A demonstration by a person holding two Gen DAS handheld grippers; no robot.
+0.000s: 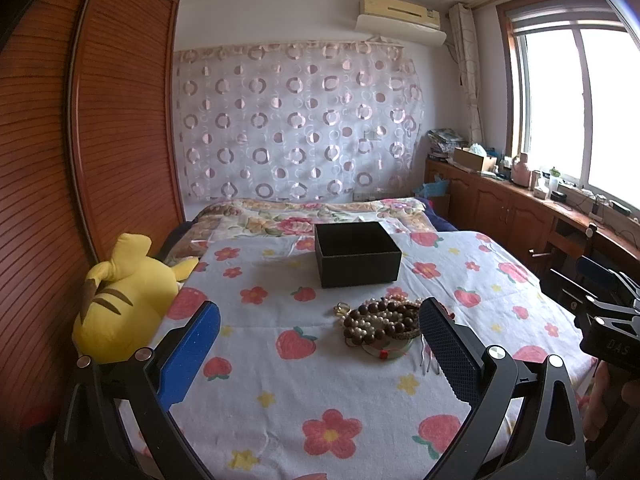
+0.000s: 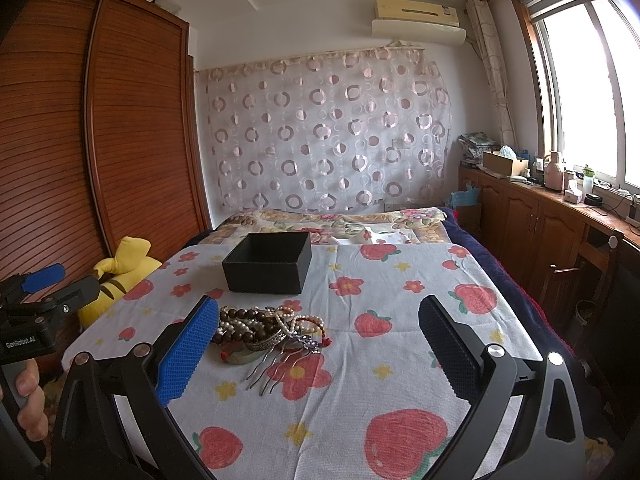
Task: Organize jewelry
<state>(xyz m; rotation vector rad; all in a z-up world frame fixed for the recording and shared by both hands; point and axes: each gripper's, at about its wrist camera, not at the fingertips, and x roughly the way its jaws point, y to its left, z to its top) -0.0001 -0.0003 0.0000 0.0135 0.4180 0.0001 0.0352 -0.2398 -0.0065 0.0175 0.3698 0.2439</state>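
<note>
A tangled jewelry pile [image 2: 264, 332] lies on the bedspread just before an open, empty black box [image 2: 267, 264].

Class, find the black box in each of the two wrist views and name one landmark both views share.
Left wrist view: the black box sits just right of centre on the bed, beyond the jewelry pile.
Right wrist view: the box sits left of centre, again just behind the pile.
Shared landmark: the yellow plush toy at the bed's left edge.
</note>
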